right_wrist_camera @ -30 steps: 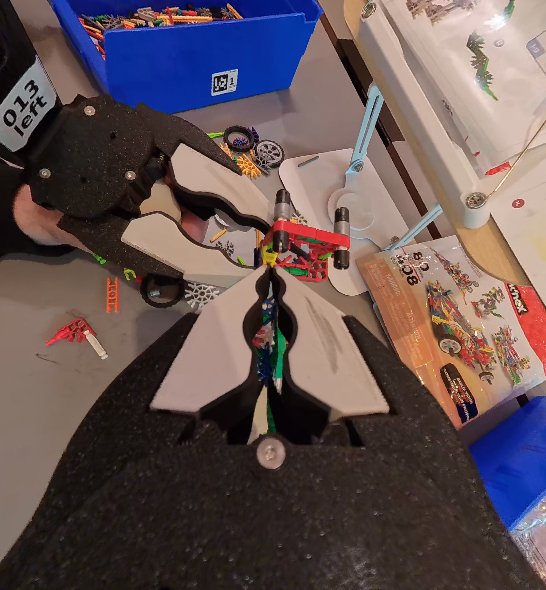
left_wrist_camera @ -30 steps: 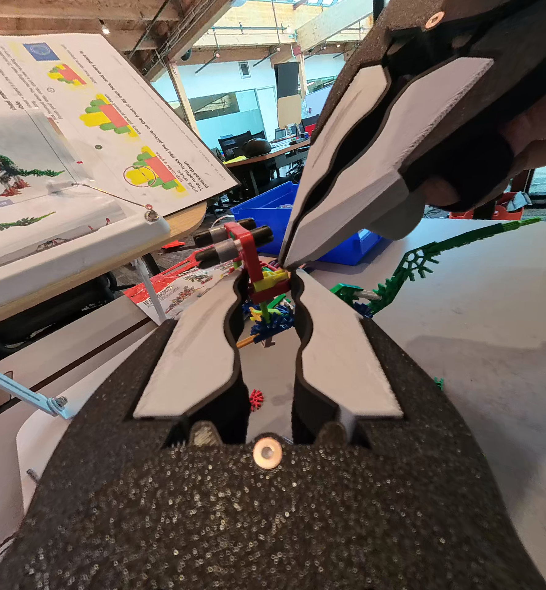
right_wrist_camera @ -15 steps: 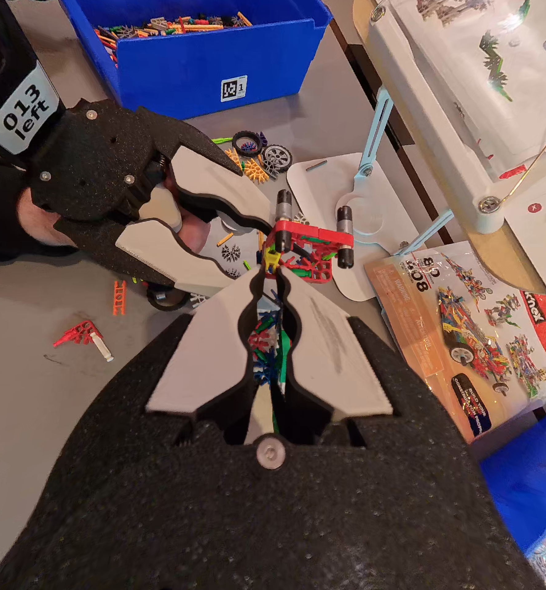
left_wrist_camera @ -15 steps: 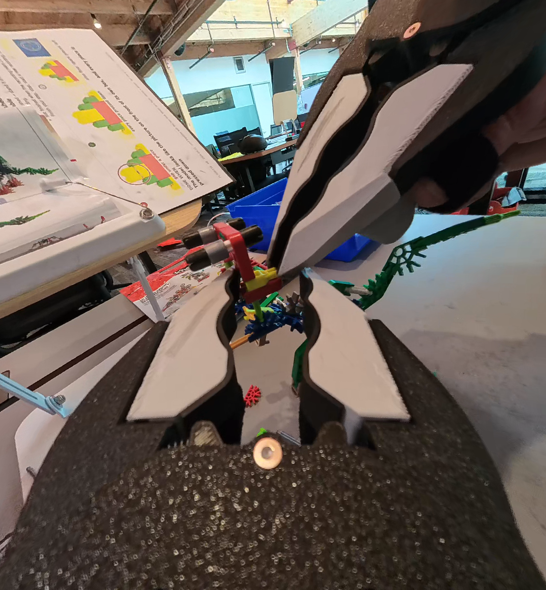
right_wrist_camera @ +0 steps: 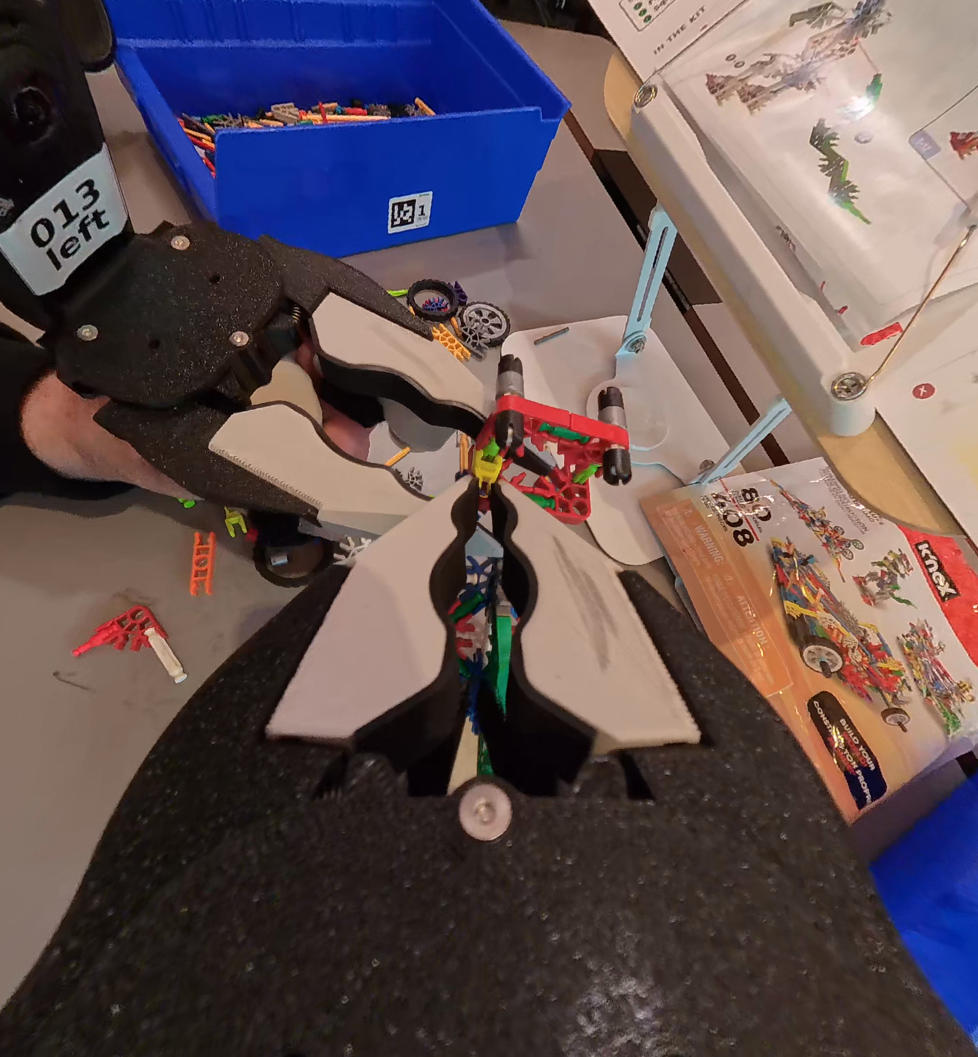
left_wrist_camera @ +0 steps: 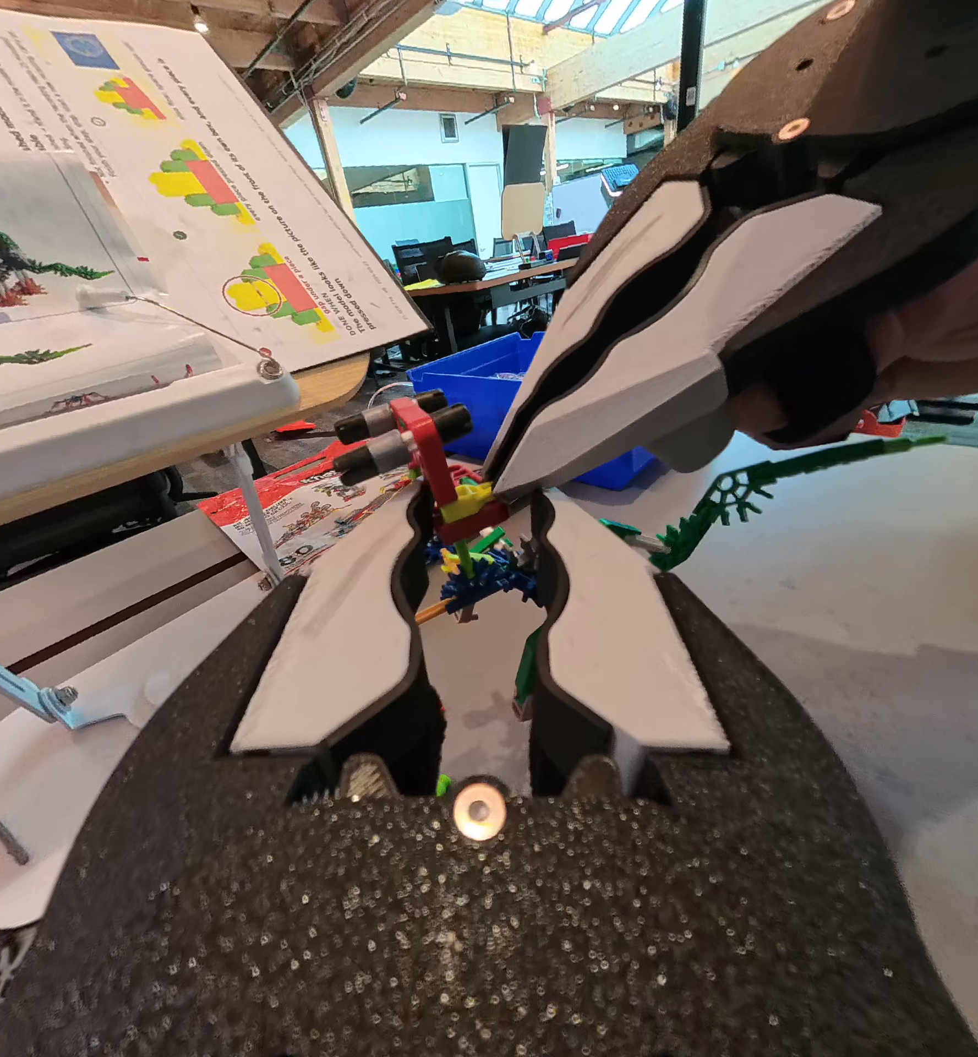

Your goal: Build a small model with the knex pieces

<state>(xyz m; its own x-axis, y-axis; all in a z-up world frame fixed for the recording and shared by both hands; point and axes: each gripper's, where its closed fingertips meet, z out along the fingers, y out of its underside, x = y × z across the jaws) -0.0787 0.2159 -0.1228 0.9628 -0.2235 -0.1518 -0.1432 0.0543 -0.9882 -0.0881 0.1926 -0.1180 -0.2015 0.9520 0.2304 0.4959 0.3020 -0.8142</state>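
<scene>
A small model of red, yellow, green and blue construction-toy pieces (right_wrist_camera: 555,452) carries two black-and-grey rods on a red frame. My right gripper (right_wrist_camera: 481,489) is shut on it at the yellow connector and holds it above the table. More of the model runs back between its fingers. In the left wrist view the right gripper (left_wrist_camera: 495,486) comes down from the upper right. The model's long green tail (left_wrist_camera: 761,486) trails to the right. My left gripper (left_wrist_camera: 478,503) is open, with its tips on either side of the red and yellow part (left_wrist_camera: 463,503). It also shows in the right wrist view (right_wrist_camera: 455,455).
A blue bin of loose pieces (right_wrist_camera: 360,171) stands behind. A white stand with instruction sheets (right_wrist_camera: 818,229) and a printed bag (right_wrist_camera: 818,600) are to the right. Wheels (right_wrist_camera: 481,326), an orange ladder piece (right_wrist_camera: 201,563) and a red piece with a white rod (right_wrist_camera: 126,629) lie on the table. My two grippers' fingertips are within a few centimetres of each other.
My left gripper has opened wider and let go of the model's red and yellow part. My right gripper stays shut on the model.
</scene>
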